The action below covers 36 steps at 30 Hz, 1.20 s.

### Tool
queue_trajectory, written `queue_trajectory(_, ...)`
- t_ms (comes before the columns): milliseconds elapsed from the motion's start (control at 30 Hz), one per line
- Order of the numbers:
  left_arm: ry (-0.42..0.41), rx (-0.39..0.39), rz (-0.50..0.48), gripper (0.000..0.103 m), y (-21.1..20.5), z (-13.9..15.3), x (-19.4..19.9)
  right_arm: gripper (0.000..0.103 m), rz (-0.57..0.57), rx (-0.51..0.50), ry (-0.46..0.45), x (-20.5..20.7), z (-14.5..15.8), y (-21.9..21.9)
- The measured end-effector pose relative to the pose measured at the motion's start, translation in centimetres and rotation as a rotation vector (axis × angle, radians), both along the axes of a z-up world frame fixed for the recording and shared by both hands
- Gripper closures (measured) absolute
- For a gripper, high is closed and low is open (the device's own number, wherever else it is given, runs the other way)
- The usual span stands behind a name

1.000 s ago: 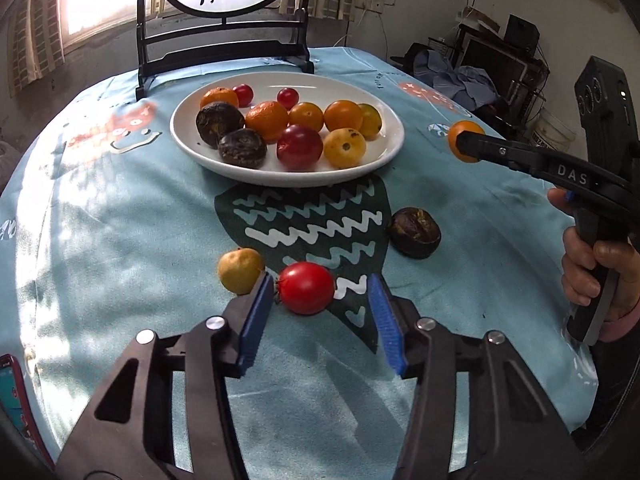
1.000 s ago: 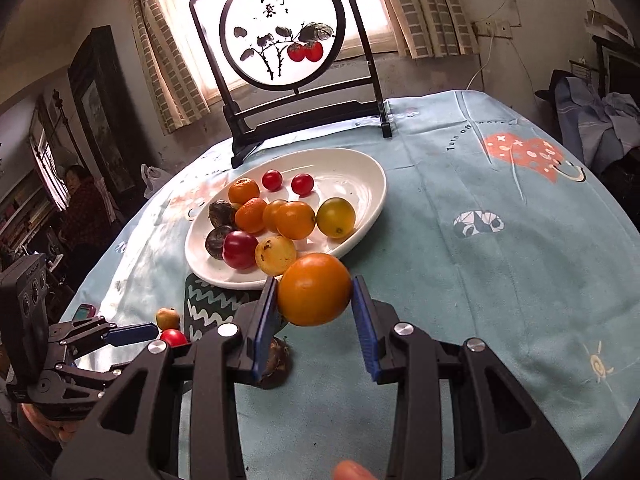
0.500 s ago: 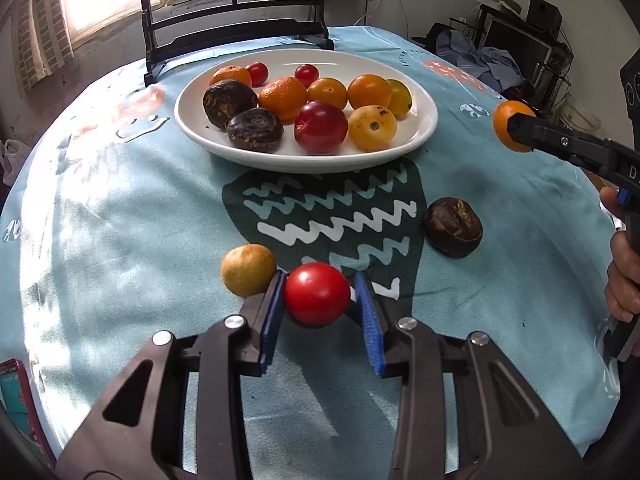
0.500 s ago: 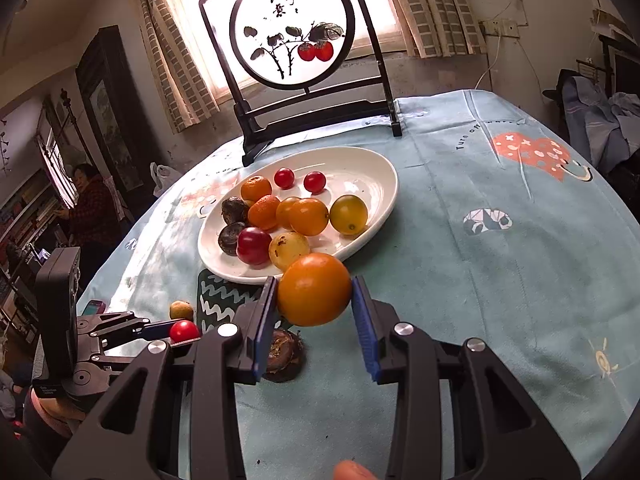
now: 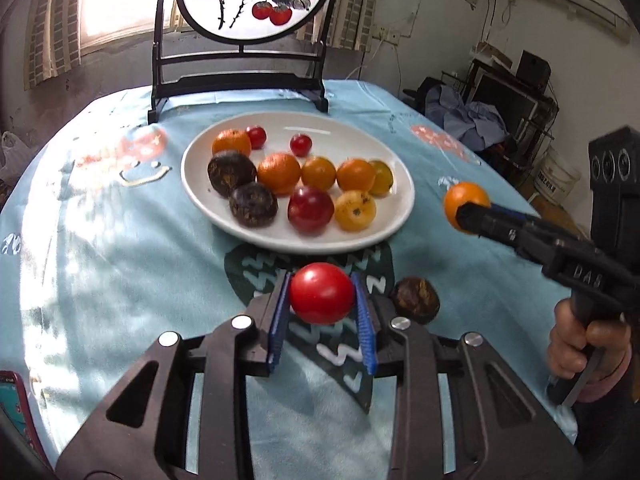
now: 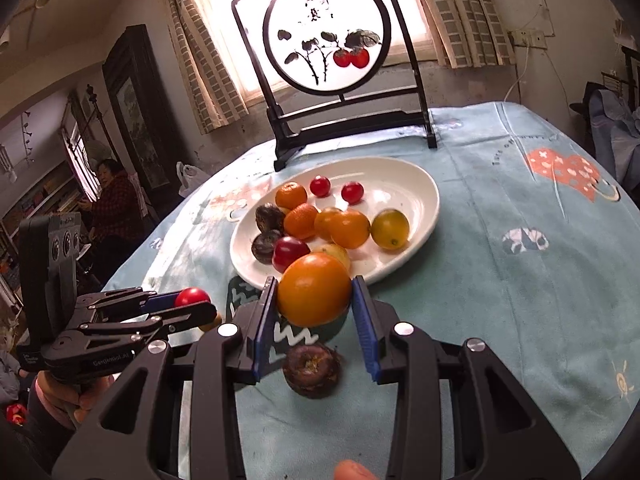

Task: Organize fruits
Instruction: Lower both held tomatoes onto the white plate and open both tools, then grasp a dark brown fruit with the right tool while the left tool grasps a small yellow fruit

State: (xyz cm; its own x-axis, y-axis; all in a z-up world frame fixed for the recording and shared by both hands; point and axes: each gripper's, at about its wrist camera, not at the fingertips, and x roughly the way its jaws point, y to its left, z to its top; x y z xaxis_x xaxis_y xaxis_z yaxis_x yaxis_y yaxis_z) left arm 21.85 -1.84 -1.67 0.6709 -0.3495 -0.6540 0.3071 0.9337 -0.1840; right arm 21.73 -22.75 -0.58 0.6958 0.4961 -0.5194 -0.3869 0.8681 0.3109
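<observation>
My left gripper [image 5: 322, 300] is shut on a red tomato [image 5: 322, 293] and holds it above the cloth in front of the white plate [image 5: 404, 208]. It also shows in the right wrist view [image 6: 188, 306], with the tomato [image 6: 192, 297] between its pads. My right gripper [image 6: 314, 300] is shut on an orange [image 6: 314, 289], held above the plate's near rim [image 6: 424, 224]; the orange also shows in the left wrist view [image 5: 466, 203]. The plate holds several oranges, tomatoes and dark fruits. A dark brown fruit [image 5: 415, 300] lies on the cloth, below my right gripper [image 6: 312, 368].
A round painted screen on a black stand [image 5: 240, 52] stands behind the plate. A small yellowish fruit [image 6: 212, 322] peeks out behind the left gripper. A phone [image 5: 16, 408] lies at the table's left edge. A person [image 6: 114, 200] sits far left.
My left gripper closed on the red tomato, lifted it off the cloth and moved toward the plate. My right gripper stayed shut on the orange and moved closer to the plate.
</observation>
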Motion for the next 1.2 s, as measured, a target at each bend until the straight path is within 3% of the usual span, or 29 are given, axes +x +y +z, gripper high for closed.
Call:
queue_trajectory(100,-0.030,-0.030,0.051,0.072,0.0,1.9,3.0,0.066,-0.024,0.003,-0.044,1.6,1.0,0.8)
queue_trajectory(200,-0.055,-0.010,0.119,0.072,-0.3,2.6,6.4,0.066,-0.048,-0.008,-0.038,4.4,1.3,1.6)
queue_trajectory(333,-0.026,-0.009,0.169,0.072,-0.3,1.8,10.5,0.066,-0.063,-0.063,-0.043,7.6,0.8,3.0)
queue_trajectory(467,0.007,0.003,0.183,0.072,-0.2,0.8,12.1,0.063,-0.050,-0.091,-0.017,9.5,0.0,3.8)
queue_trajectory(500,0.012,0.009,0.185,0.068,-0.2,0.7,12.1,0.056,-0.048,-0.099,-0.013,9.6,-0.2,3.9)
queue_trajectory(533,0.012,0.020,0.192,0.057,-0.2,0.6,11.9,0.055,-0.050,-0.107,-0.011,9.6,-0.2,3.9)
queue_trajectory(567,0.007,0.029,0.204,0.028,-0.1,0.7,11.6,0.055,-0.053,-0.113,-0.008,9.5,-0.2,3.9)
queue_trajectory(600,-0.010,0.029,0.220,0.020,0.0,1.0,11.1,0.055,-0.054,-0.110,-0.008,9.2,0.0,3.8)
queue_trajectory(767,-0.055,0.029,0.233,0.007,0.8,2.1,8.1,0.055,-0.059,-0.093,-0.043,7.2,1.1,3.0)
queue_trajectory(833,-0.071,0.056,0.244,0.007,1.0,2.2,7.1,0.055,-0.055,-0.093,-0.049,6.4,1.4,2.8)
queue_trajectory(900,-0.078,0.069,0.254,0.004,1.5,2.0,6.3,0.040,-0.053,-0.094,-0.054,5.6,1.5,2.6)
queue_trajectory(1200,-0.035,0.058,0.355,0.003,5.3,0.7,3.8,0.040,-0.007,-0.074,-0.001,3.0,1.1,1.6)
